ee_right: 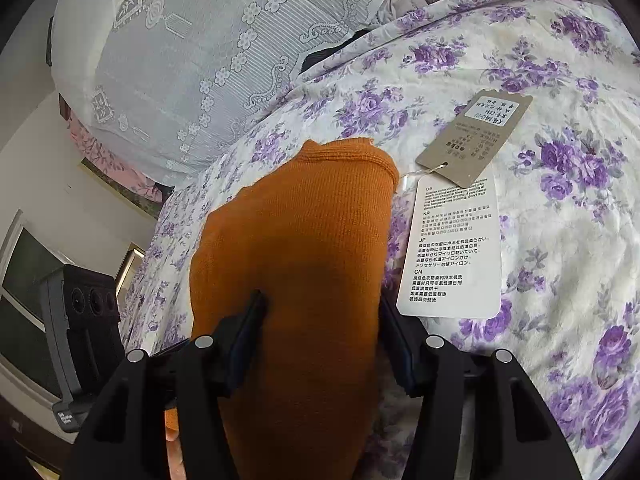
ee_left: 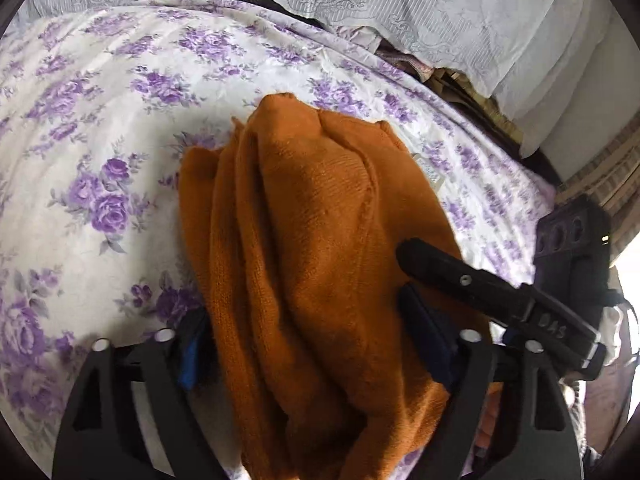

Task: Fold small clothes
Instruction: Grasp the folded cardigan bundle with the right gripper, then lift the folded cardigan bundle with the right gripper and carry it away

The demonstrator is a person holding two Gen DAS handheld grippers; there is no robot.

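An orange knit garment [ee_left: 312,240] lies bunched on the purple-flowered bedsheet [ee_left: 100,128]. In the left wrist view it runs between my left gripper's [ee_left: 300,340] fingers, which are closed on the bunched cloth. My right gripper's finger [ee_left: 472,284] crosses in from the right and rests on the garment. In the right wrist view the garment [ee_right: 304,248] fills the gap of my right gripper [ee_right: 320,320], whose fingers press its sides. A brown hang tag [ee_right: 476,140] and a white care label [ee_right: 452,248] lie beside it on the sheet [ee_right: 560,200].
White lace cloth [ee_left: 400,4] covers the far side behind the bed and also shows in the right wrist view [ee_right: 180,60]. Dark and pink clothes [ee_left: 404,60] sit in the gap at the bed's edge. A window and wall [ee_right: 36,280] are at left.
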